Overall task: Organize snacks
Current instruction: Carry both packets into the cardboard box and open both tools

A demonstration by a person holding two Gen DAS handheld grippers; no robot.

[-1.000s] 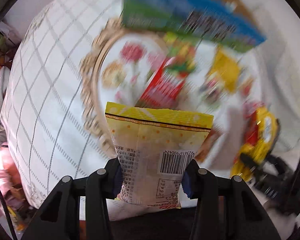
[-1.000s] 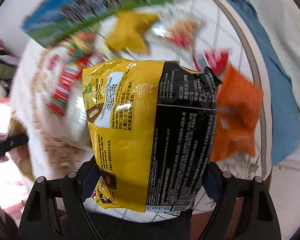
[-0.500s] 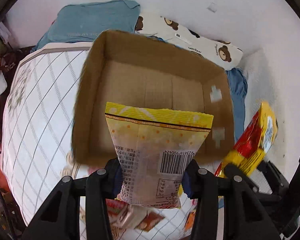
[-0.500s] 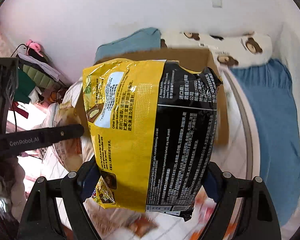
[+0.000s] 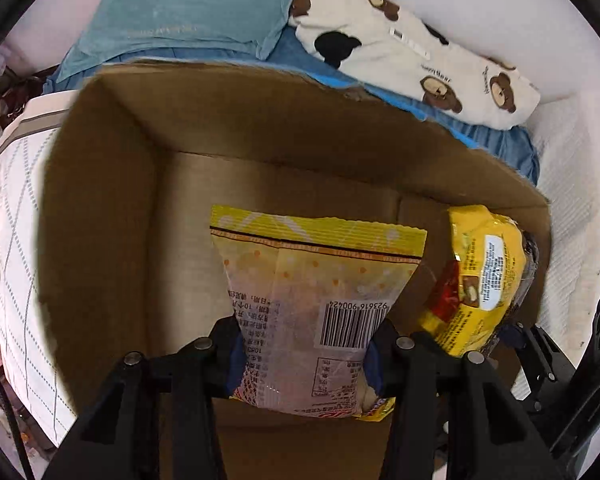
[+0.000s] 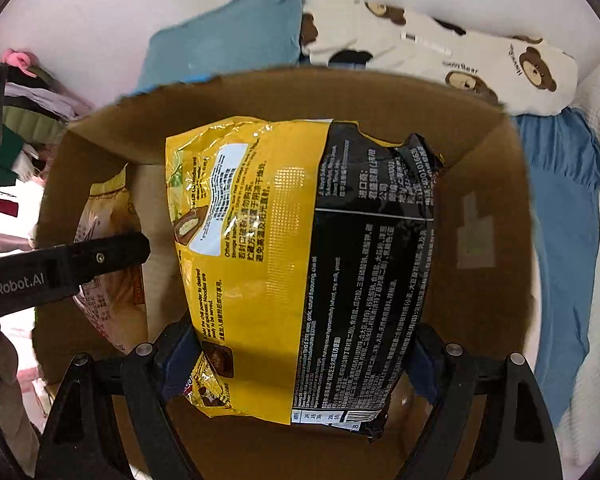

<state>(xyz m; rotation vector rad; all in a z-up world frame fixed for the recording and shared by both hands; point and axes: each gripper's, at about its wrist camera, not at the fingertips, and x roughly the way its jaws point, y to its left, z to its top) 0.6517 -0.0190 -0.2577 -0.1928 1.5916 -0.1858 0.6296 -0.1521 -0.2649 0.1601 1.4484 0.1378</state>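
Here the left gripper (image 5: pixel 304 354) is clamping the lower end of a pale yellow snack bag (image 5: pixel 316 304), its 2 jaws pinched in against the bag's sides, so the bag is hanging upright with its barcode facing the camera. The bag is hovering over the open cardboard box (image 5: pixel 100 208), above the bare brown floor of the box and nearer its left wall. The right gripper (image 6: pixel 296 360) is holding a wider yellow and black noodle packet (image 6: pixel 300 264), with its jaws spread broad and pressing on both edges of the packet. That packet is also sitting above the inside of the box, toward the right-hand wall as the left wrist view shows it (image 5: pixel 484 280). In the right wrist view the pale bag (image 6: pixel 108 264) is showing at the left edge, partly behind the black arm of the other gripper. The box is resting on a bed with a white checked cover (image 5: pixel 16 248). Behind the box a teal pillow (image 5: pixel 188 12) and a white bear-print pillow (image 5: pixel 420 52) are lying against the wall.
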